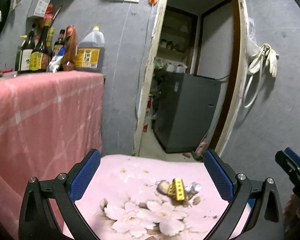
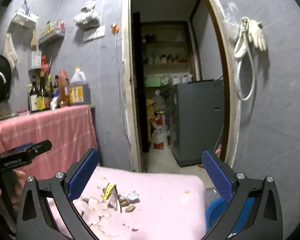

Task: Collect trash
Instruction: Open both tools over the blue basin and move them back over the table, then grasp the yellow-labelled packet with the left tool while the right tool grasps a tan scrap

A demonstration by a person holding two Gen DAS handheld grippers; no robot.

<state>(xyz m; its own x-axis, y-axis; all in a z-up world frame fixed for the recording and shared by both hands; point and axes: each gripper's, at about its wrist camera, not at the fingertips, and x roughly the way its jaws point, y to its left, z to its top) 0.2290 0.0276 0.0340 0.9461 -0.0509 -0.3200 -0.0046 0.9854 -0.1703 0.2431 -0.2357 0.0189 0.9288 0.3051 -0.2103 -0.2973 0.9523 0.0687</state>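
Approach step. Left tool (image 1: pixel 152 172) wide open, empty; right tool (image 2: pixel 150 172) likewise. Yellow wrapper (image 1: pixel 177 190) and foil scrap (image 1: pixel 193 188) lie lower centre on pink surface (image 1: pixel 130 172). Next: descend, straddle wrapper, close.

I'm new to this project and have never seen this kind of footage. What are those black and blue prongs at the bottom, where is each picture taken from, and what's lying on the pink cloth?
No robot here: a person carries a hand-held two-finger tool in each hand, each with a wide-angle camera looking along its fingers. One picture comes from the left tool, the other from the right tool. The blue pads are the fingers; both tools are open and hold nothing. Below them is a pink flowered cloth with the trash: a folded yellow wrapper, a crumpled silver foil beside it, and some brown scraps. At the left view's right edge you glimpse the other tool.
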